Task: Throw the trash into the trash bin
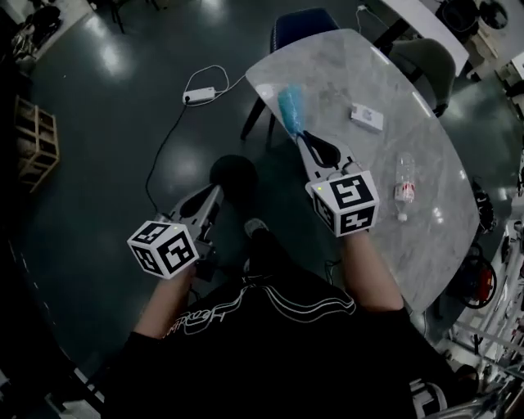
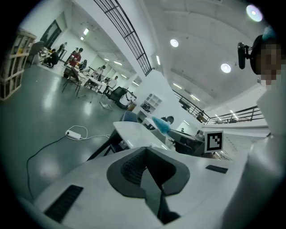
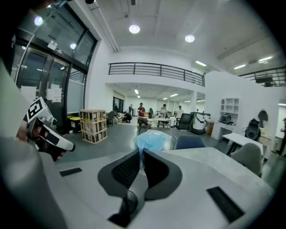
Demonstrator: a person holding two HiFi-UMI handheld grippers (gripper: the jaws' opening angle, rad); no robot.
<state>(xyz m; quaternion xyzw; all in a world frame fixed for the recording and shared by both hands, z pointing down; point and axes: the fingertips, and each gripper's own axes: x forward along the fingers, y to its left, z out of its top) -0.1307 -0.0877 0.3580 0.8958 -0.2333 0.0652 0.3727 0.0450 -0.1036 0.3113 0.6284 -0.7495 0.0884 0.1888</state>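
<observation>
My right gripper [image 1: 302,136] is shut on a crumpled blue plastic bag [image 1: 290,107], held over the near-left edge of the marble table [image 1: 426,245]. In the right gripper view the bag [image 3: 152,140] bulges out beyond the closed fingertips [image 3: 134,162]. My left gripper [image 1: 218,191] is shut and holds nothing, out over the dark floor to the left of the table. The left gripper view shows its jaws pressed together and, further off, the blue bag [image 2: 161,124]. A dark round shape [image 1: 233,173] stands on the floor between the two grippers. What it is I cannot tell.
A clear plastic bottle [image 1: 404,185] and a small white box [image 1: 367,117] lie on the table. A white power strip [image 1: 199,96] with its cable lies on the floor. A blue chair [image 1: 301,22] stands behind the table, a wooden crate [image 1: 37,139] at far left.
</observation>
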